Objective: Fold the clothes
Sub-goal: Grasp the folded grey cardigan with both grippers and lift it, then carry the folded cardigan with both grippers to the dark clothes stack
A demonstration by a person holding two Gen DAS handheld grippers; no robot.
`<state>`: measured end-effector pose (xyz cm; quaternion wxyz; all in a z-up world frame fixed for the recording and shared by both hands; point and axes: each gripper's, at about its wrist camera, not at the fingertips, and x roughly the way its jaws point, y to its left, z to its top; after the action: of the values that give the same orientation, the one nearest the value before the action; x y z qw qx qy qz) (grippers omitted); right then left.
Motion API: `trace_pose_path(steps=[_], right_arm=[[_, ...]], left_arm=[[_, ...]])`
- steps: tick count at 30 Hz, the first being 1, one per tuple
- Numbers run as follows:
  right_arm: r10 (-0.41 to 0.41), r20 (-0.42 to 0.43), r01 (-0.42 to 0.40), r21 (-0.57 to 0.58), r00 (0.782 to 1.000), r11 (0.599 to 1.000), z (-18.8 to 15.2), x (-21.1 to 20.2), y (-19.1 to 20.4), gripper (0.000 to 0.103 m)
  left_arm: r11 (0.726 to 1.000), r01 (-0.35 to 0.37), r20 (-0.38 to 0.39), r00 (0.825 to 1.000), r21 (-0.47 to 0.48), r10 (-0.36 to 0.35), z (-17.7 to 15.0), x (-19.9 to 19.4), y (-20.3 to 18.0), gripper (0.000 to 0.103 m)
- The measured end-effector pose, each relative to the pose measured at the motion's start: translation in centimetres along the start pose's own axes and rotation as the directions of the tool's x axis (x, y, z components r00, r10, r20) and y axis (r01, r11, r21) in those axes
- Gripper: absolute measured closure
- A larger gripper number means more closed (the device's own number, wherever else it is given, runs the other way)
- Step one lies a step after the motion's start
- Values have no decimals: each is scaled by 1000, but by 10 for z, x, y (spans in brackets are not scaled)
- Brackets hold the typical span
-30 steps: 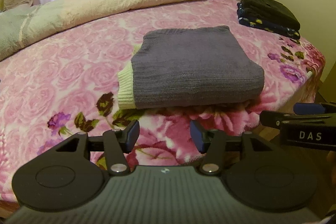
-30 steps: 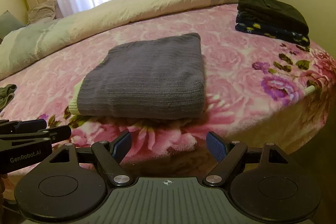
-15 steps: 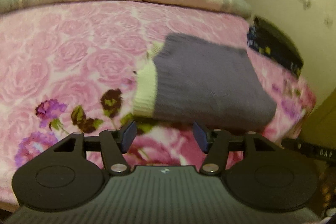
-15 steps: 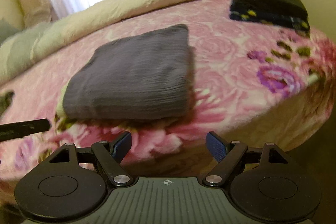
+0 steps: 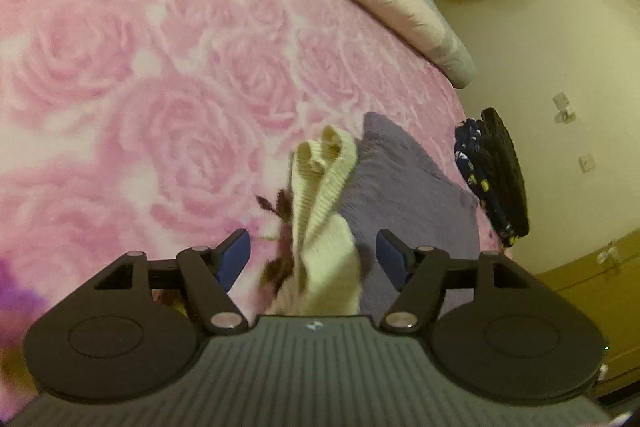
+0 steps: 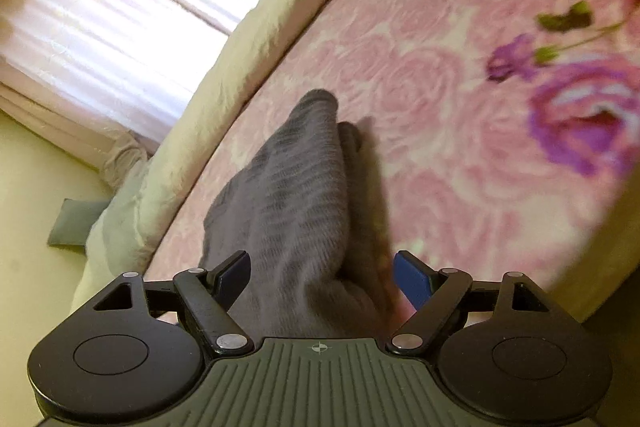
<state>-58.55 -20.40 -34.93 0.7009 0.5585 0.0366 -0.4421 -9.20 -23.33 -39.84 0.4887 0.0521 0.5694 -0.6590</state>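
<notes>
The folded grey sweater (image 5: 408, 195) lies on the pink rose-print bedspread (image 5: 140, 99), and both of your views are tilted and smeared, so its outline is soft. Its near edge drops out of sight behind each gripper body. In the left wrist view your left gripper (image 5: 312, 257) has its jaws spread, with the sweater's cream ribbed hem (image 5: 320, 195) running up between the blue pads; you cannot tell whether either pad touches it. In the right wrist view your right gripper (image 6: 322, 277) also stands spread wide, astride the grey knit (image 6: 296, 195), and contact is equally unclear. A stack of dark folded clothes (image 5: 496, 175) sits beyond the sweater near the bed's edge, partly cut off in the right view. A pale rolled quilt (image 6: 224, 75) lines the far side under the curtains (image 6: 120, 7). The sweater's layers bunch into thick folds.
</notes>
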Motion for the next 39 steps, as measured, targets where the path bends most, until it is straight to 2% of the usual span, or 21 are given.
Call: trace_pose_path(steps=[2, 3, 5, 8, 11, 13, 19, 21, 23, 25, 29, 32, 35, 39], right_arm=[[-2, -26, 3, 16, 1000, 1000, 9, 17, -3, 19], [-4, -40, 5, 23, 999, 1000, 14, 25, -4, 11], [-30, -63, 31, 20, 998, 999, 22, 40, -7, 6], [-54, -94, 56, 16, 994, 998, 31, 58, -13, 6], [-58, -115, 62, 33, 992, 998, 39, 72, -21, 7], [-53, -128, 58, 39, 990, 998, 45, 78, -24, 7], [21, -188, -17, 22, 982, 1000, 56, 98, -27, 8], [69, -208, -64, 29, 976, 998, 58, 105, -31, 32], [150, -225, -132, 96, 963, 987, 57, 114, -41, 34], [204, -228, -183, 110, 952, 977, 57, 118, -47, 34], [272, -214, -243, 154, 938, 958, 53, 118, -59, 51], [271, -201, -229, 210, 941, 950, 53, 113, -62, 58], [221, -201, -163, 269, 954, 949, 58, 99, -56, 65], [160, -179, -94, 329, 971, 939, 71, 59, -34, 67]], left_arm=[[999, 23, -30, 999, -29, -24, 8, 16, 7, 37], [999, 31, -37, 999, -39, -32, 11, 23, 9, 37], [997, 58, -38, 997, -56, -60, 16, 32, 11, 35], [993, 100, -52, 993, -63, -104, 24, 42, 11, 34], [984, 160, -95, 981, -80, -168, 27, 58, 7, 35], [981, 179, -120, 975, -71, -186, 26, 66, 4, 35], [978, 203, -165, 964, -40, -207, 26, 85, -10, 40], [978, 205, -177, 962, -39, -209, 26, 89, -14, 42], [975, 215, -185, 957, -50, -221, 27, 92, -13, 46], [970, 233, -193, 951, -66, -242, 29, 94, -10, 51], [960, 260, -182, 944, -100, -274, 27, 95, -7, 67], [965, 231, -184, 950, -126, -251, 30, 89, -15, 72], [976, 190, -208, 956, -110, -209, 42, 81, -42, 75], [977, 193, -246, 946, -90, -210, 64, 67, -96, 76]])
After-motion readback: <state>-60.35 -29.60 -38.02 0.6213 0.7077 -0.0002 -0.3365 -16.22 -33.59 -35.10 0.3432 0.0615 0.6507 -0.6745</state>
